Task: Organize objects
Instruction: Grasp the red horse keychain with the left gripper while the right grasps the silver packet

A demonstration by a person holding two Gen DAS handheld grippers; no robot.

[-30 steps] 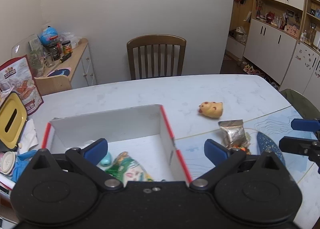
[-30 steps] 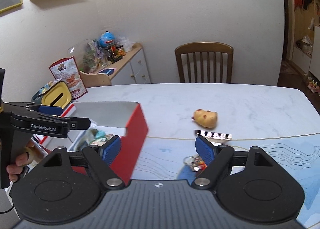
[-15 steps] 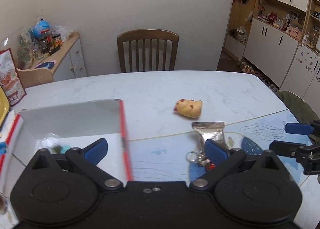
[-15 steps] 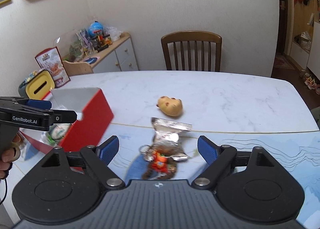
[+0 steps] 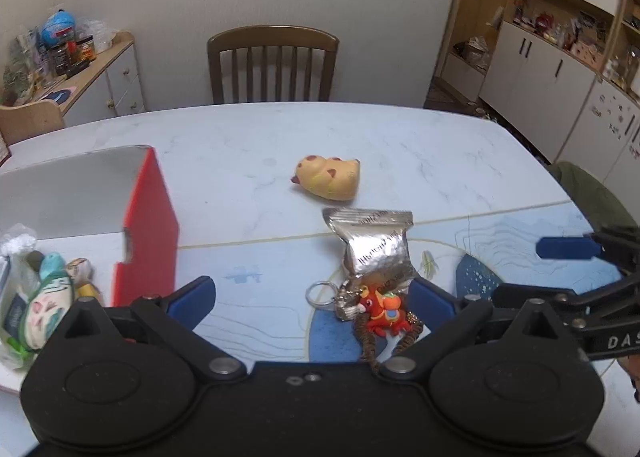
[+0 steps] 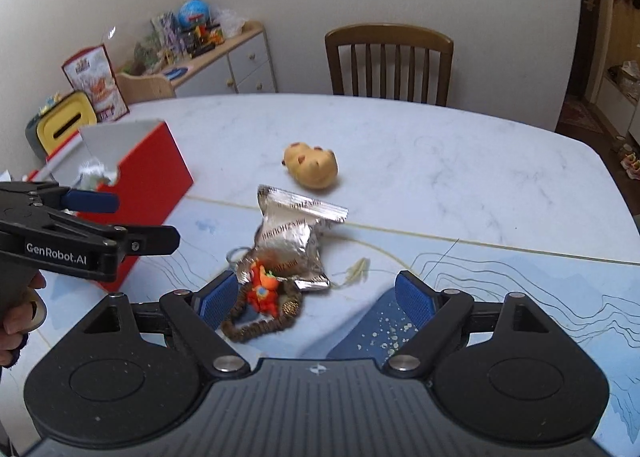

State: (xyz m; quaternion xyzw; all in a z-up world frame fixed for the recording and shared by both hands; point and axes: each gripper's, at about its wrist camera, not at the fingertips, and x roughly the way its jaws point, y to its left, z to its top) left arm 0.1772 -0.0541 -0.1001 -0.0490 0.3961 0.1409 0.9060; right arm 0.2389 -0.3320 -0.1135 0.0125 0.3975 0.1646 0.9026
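A red-sided box (image 5: 146, 217) (image 6: 154, 177) with several small items inside stands at the table's left. A yellow squishy animal toy (image 5: 329, 178) (image 6: 312, 165) lies mid-table. Nearer lie a silver foil snack packet (image 5: 376, 247) (image 6: 290, 235) and a red-orange keychain figure (image 5: 382, 309) (image 6: 262, 291) on a brown cord with a metal ring. My left gripper (image 5: 310, 297) is open, the keychain just inside its right finger. My right gripper (image 6: 316, 295) is open too, the keychain close by its left finger. Neither holds anything.
A wooden chair (image 5: 272, 63) stands at the table's far side. A sideboard (image 6: 224, 57) with clutter is at the back left, with a yellow tissue box (image 6: 66, 123) and a snack bag (image 6: 96, 83) nearby. White cabinets (image 5: 552, 69) fill the right. A blue patterned mat (image 6: 520, 281) covers the near table.
Both grippers have swung right, away from the box and toward the foil packet and keychain, which now sit close between the fingers. Both stay open.
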